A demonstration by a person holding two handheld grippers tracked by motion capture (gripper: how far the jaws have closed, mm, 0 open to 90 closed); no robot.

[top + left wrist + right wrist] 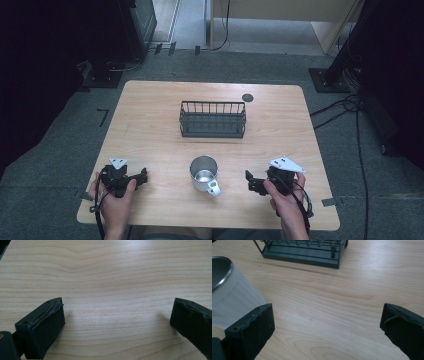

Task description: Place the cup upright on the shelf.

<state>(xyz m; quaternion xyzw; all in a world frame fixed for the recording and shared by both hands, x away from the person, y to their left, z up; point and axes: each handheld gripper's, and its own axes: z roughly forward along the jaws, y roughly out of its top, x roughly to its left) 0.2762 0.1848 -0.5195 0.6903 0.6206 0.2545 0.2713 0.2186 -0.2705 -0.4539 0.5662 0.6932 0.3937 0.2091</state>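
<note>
We hold the left gripper just left of the mug, jaws spread wide over bare table, gripping nothing. Our right gripper sits just right of the mug, jaws likewise wide apart and empty. The mug stands upright between them, handle toward us. The basket stands beyond the mug.
</note>
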